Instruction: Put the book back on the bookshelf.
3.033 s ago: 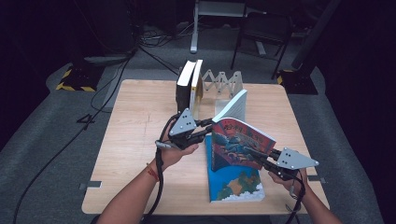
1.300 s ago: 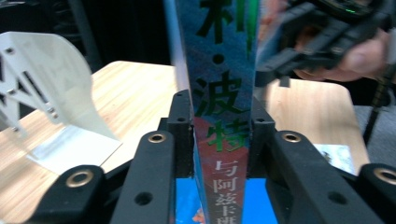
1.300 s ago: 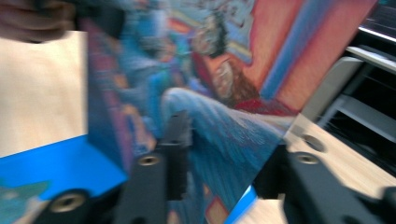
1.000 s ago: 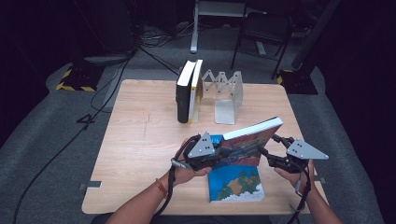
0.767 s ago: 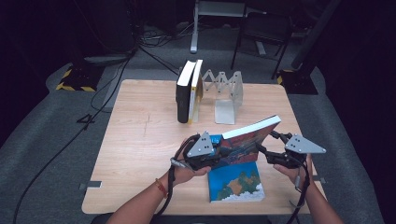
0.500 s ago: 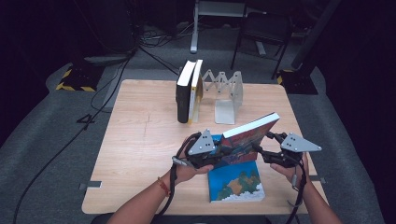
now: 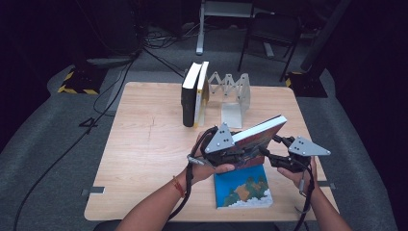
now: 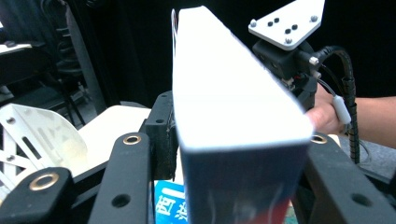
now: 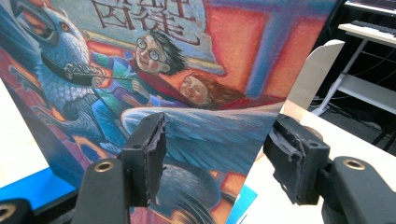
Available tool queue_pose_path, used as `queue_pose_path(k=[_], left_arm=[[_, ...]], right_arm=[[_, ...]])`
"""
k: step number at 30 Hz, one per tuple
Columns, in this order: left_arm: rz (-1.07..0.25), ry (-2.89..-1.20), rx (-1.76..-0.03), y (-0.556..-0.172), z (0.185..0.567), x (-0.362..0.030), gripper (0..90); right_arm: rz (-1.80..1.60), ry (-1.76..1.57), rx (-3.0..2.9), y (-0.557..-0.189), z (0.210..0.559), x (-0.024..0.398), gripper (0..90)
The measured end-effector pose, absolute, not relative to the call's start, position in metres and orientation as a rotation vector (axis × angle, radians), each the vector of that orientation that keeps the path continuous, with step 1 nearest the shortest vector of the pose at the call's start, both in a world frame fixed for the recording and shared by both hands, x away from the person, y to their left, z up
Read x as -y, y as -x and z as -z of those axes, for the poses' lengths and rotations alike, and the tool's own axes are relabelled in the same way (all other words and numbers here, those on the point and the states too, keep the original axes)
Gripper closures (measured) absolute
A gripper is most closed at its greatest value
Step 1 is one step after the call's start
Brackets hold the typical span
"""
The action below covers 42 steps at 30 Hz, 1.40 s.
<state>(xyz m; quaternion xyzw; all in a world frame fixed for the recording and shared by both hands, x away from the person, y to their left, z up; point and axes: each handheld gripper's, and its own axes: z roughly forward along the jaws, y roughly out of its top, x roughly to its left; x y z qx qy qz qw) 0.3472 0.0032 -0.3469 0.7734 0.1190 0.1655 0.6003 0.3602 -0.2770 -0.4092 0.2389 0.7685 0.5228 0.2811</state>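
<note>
A thick book with a painted cover (image 7: 257, 132) hangs tilted above the table, white page edge up. My left gripper (image 7: 240, 153) is at its lower left end. The book (image 8: 224, 93) stands between that gripper's (image 8: 219, 126) jaws, which have just been opening. One pad (image 8: 161, 135) lies along its side and the other is hidden, so I see no squeeze. My right gripper (image 7: 269, 156) is open, its tips close to the cover (image 9: 187, 70). Its (image 9: 219, 140) pads straddle the book's lower corner without clamping it.
A second book with a blue cover (image 7: 243, 190) lies flat under the raised one. At the back of the wooden table (image 7: 144, 144), two books (image 7: 195, 96) stand upright beside a folding metal rack (image 7: 233, 91). The rack's plate (image 9: 313, 74) rises just beyond the right gripper.
The left hand has risen a little and its jaws have spread wider around the book. The book now sits slightly higher and steeper. The right gripper has hardly moved.
</note>
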Motion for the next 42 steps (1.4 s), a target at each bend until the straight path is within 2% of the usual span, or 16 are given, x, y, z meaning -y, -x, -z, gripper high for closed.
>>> queue_pose_path(k=[1, 4, 7, 24, 32, 42], left_arm=[[-0.392, -1.799, -0.278, -0.347, 0.346, -0.003, 57.8], [-0.41, -1.8, -0.296, -0.348, 0.345, -0.001, 68.6], [-0.426, -1.807, -0.301, -0.349, 0.343, 0.0, 71.7], [-0.463, -1.799, -0.454, -0.387, 0.335, -0.01, 72.8], [-0.488, -1.802, -0.468, -0.397, 0.33, -0.016, 72.9], [-0.607, -1.787, -0.567, -0.412, 0.318, -0.032, 73.0]], right_arm=[[-1.401, -0.643, -2.06, -0.36, 0.409, 0.277, 39.8], [-1.401, -0.642, -2.063, -0.36, 0.409, 0.278, 39.7], [-1.401, -0.645, -2.062, -0.36, 0.409, 0.278, 39.5], [-1.355, -0.701, -2.085, -0.352, 0.413, 0.311, 36.8], [-1.313, -0.7, -2.129, -0.353, 0.418, 0.307, 33.6], [-1.252, -0.689, -2.21, -0.354, 0.427, 0.299, 32.1]])
